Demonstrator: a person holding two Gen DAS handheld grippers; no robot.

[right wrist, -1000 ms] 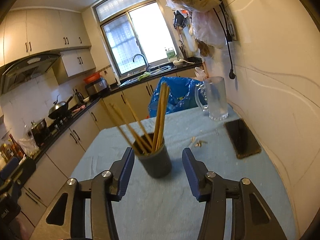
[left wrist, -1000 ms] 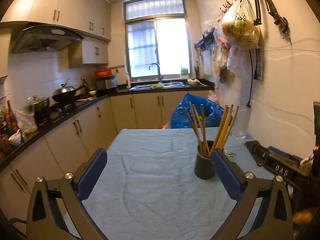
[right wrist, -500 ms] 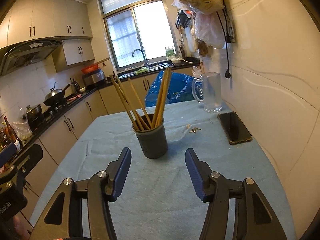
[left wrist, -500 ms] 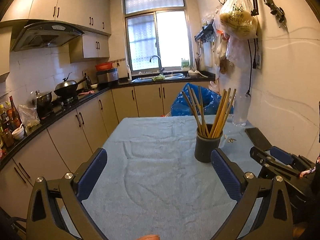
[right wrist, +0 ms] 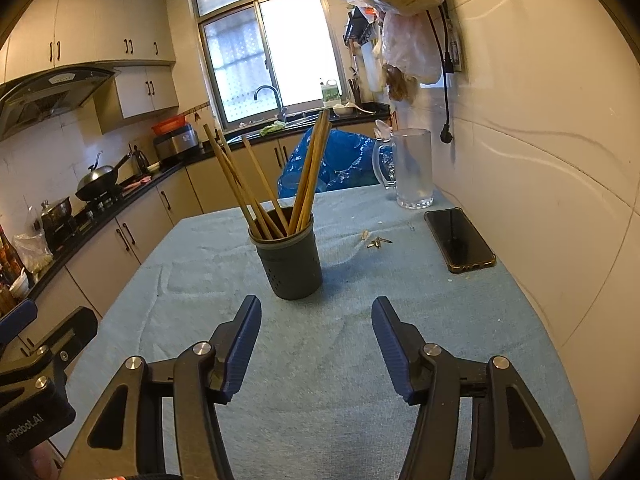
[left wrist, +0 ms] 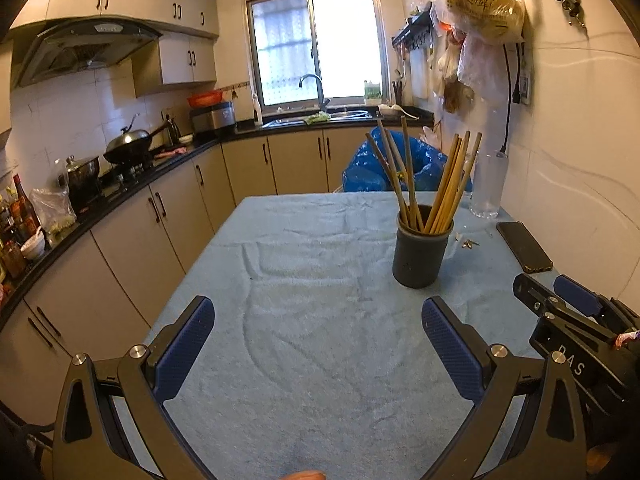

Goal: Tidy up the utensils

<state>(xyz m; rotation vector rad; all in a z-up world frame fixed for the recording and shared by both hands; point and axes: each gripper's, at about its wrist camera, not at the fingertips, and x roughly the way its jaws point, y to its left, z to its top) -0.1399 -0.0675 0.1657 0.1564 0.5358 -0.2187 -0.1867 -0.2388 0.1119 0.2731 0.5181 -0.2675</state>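
Both the left gripper (left wrist: 318, 332) and right gripper (right wrist: 316, 334) were held spread and empty; the chopsticks (right wrist: 276, 184) (light, stiff, slippery) in the holder (right wrist: 290, 262) near the table's (right wrist: 460, 320) far right corner were judged best pinched mid-shaft

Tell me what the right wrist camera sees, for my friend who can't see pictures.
A dark gray cup full of wooden chopsticks stands on a table under a blue cloth, just ahead of the open, empty right gripper. A black phone and a clear pitcher sit near the wall.
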